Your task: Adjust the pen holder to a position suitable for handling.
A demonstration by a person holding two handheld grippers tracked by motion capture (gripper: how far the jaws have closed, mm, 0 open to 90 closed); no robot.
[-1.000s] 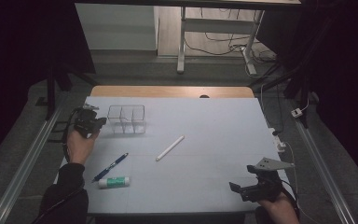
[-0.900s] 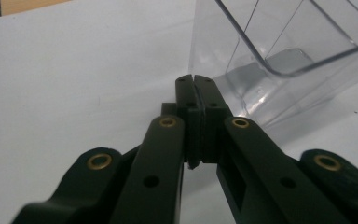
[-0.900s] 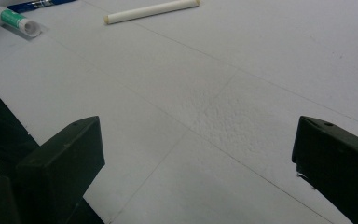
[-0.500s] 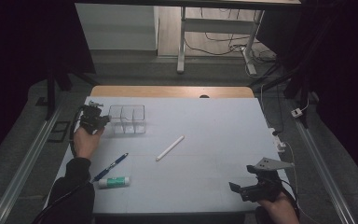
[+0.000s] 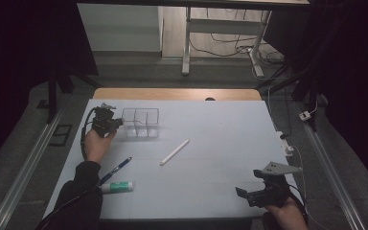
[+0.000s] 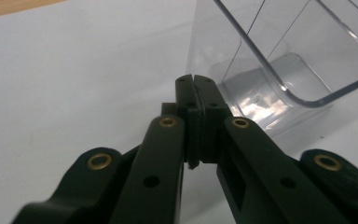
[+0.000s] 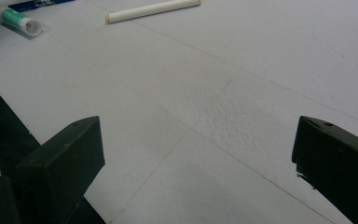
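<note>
Left gripper [image 6: 196,84] has its jaws clenched on nothing, tips just beside the clear organizer [image 5: 141,123]. Right gripper [image 5: 263,192] sits released near the counter [image 5: 220,124] edge. Looks barely started: white stick [image 5: 175,152], blue pen [image 5: 115,169], glue tube [image 5: 117,187] all lie outside the compartments.

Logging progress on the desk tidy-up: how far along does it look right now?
Barely begun. Done: nothing is in the clear organizer; its compartments look empty. In hand: the left tool, jaws shut, sits beside the organizer's left end. Left: the white stick, blue pen and glue stick lie loose on the table. The right tool waits open near the front edge.
</note>
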